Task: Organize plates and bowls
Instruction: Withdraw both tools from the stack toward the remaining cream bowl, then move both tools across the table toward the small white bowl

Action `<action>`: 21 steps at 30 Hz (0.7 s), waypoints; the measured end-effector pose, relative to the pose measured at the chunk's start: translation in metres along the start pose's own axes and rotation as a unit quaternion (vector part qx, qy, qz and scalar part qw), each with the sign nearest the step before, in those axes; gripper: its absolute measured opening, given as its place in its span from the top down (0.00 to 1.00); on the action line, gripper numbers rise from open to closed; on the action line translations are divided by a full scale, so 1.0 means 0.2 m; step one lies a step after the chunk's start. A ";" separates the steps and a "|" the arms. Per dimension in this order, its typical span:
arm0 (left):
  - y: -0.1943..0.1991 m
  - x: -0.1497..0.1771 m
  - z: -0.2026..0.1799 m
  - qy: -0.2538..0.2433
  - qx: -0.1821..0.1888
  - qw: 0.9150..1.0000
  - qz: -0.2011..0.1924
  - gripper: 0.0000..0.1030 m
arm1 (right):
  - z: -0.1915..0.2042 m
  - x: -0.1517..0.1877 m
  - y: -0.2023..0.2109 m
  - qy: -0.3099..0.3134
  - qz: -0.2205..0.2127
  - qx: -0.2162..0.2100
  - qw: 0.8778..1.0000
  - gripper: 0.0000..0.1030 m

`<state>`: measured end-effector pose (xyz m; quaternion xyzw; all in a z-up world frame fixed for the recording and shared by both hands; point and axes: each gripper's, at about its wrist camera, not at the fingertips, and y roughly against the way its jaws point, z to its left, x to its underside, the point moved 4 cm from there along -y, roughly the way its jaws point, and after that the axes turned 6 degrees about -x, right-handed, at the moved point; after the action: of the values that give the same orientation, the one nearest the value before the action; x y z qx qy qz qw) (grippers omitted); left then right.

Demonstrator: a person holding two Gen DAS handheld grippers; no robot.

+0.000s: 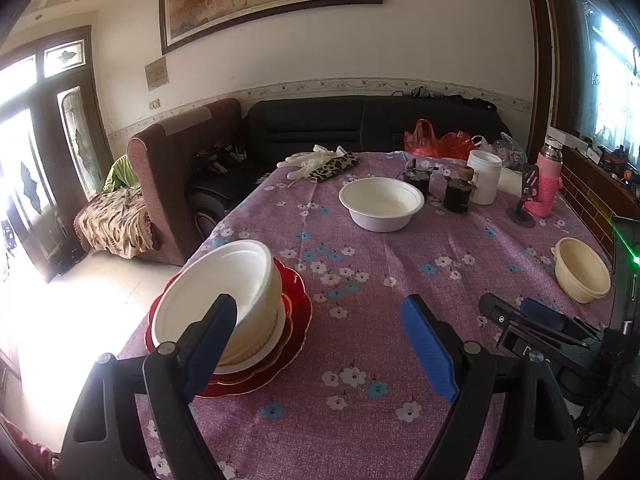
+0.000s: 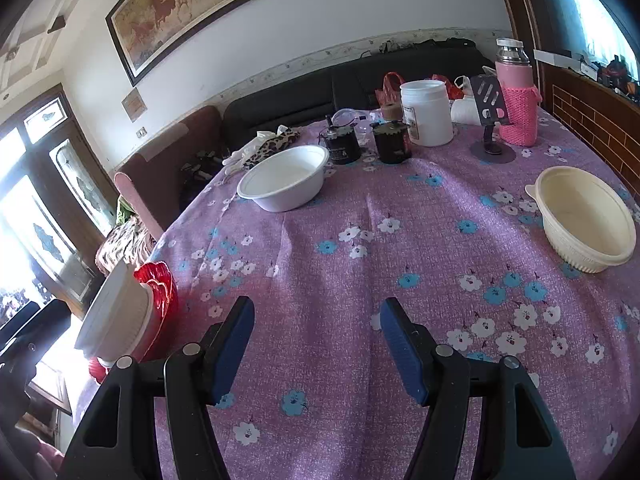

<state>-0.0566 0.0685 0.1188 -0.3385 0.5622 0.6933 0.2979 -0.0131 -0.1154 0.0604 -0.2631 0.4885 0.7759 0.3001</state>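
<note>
At the table's left edge a red plate [image 1: 298,304] carries a stack of bowls, the top white bowl [image 1: 208,284] tilted. My left gripper [image 1: 319,306] is open just right of the stack with only tablecloth between its fingers; its left finger [image 1: 216,332] overlaps the stack in view. A lone white bowl [image 1: 382,204] [image 2: 284,180] sits farther back and a cream bowl [image 1: 582,276] [image 2: 584,220] stands at the right. My right gripper [image 2: 317,308] [image 1: 536,320] hangs open over bare cloth, well short of both bowls. From the right wrist the stack [image 2: 116,316] and red plate [image 2: 160,284] show at the left.
Purple flowered tablecloth [image 2: 360,240]. At the back stand two dark jars [image 2: 392,142], a white tub [image 2: 426,114], a pink bottle [image 2: 516,96], a phone stand [image 2: 492,148], and gloves on a leopard cloth [image 1: 324,164]. Armchair [image 1: 168,172] and sofa lie beyond the left edge.
</note>
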 end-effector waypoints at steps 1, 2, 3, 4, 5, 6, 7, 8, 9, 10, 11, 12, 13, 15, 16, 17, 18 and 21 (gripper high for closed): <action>-0.01 0.01 -0.01 -0.002 0.005 1.000 0.001 0.18 | 0.00 0.01 0.00 0.000 0.002 0.002 1.000 0.32; -0.01 0.01 -0.02 -0.004 0.009 1.000 0.002 0.18 | -0.01 0.01 0.00 -0.001 0.004 0.005 1.000 0.32; -0.02 0.02 -0.03 -0.005 0.013 1.000 0.003 0.18 | -0.02 0.01 0.00 -0.001 0.004 0.010 1.000 0.32; -0.03 0.02 -0.04 -0.005 0.018 1.000 0.004 0.18 | -0.03 0.01 0.01 -0.001 0.002 0.016 1.000 0.32; -0.04 0.02 -0.05 -0.004 0.026 1.000 0.005 0.18 | -0.04 0.00 0.01 -0.002 -0.001 0.022 1.000 0.32; -0.05 0.02 -0.07 -0.005 0.036 0.999 0.007 0.18 | -0.05 -0.01 0.03 -0.004 -0.005 0.027 1.000 0.32; -0.07 0.03 -0.09 -0.008 0.044 0.999 0.009 0.18 | -0.06 -0.02 0.03 -0.006 -0.007 0.031 0.999 0.32; -0.09 0.03 -0.12 -0.013 0.052 0.999 0.013 0.18 | -0.08 -0.03 0.05 -0.007 -0.010 0.036 0.999 0.32; -0.12 0.04 -0.16 -0.020 0.063 0.998 0.019 0.19 | -0.10 -0.04 0.06 -0.009 -0.013 0.043 0.999 0.32; -0.15 0.04 -0.20 -0.025 0.074 0.997 0.026 0.19 | -0.11 -0.05 0.07 -0.009 -0.015 0.048 0.999 0.32; -0.18 0.04 -0.23 -0.028 0.082 0.996 0.032 0.19 | -0.13 -0.06 0.07 -0.010 -0.016 0.056 0.998 0.32; -0.21 0.05 -0.26 -0.030 0.091 0.995 0.037 0.19 | -0.16 -0.07 0.08 -0.012 -0.016 0.063 0.998 0.32; -0.24 0.05 -0.29 -0.030 0.098 0.994 0.042 0.19 | -0.19 -0.08 0.08 -0.015 -0.015 0.069 0.997 0.32; -0.32 0.03 -0.34 -0.024 0.110 0.992 0.054 0.19 | -0.25 -0.10 0.07 -0.026 -0.013 0.080 0.996 0.32; -0.36 0.02 -0.36 -0.020 0.115 0.991 0.061 0.19 | -0.28 -0.12 0.07 -0.032 -0.013 0.083 0.996 0.32; -0.40 0.01 -0.37 -0.014 0.120 0.991 0.065 0.19 | -0.30 -0.14 0.06 -0.038 -0.013 0.086 0.996 0.32; -0.43 -0.02 -0.38 -0.007 0.121 0.990 0.066 0.19 | -0.33 -0.16 0.06 -0.042 -0.013 0.087 0.995 0.32; -0.53 -0.11 -0.40 0.019 0.110 0.992 0.059 0.19 | -0.37 -0.28 0.06 -0.043 -0.021 0.099 0.994 0.32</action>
<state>0.0514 0.0103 0.0640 -0.2831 0.6597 0.6367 0.2815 0.0248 -0.1999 0.0782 -0.2090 0.5440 0.7276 0.3619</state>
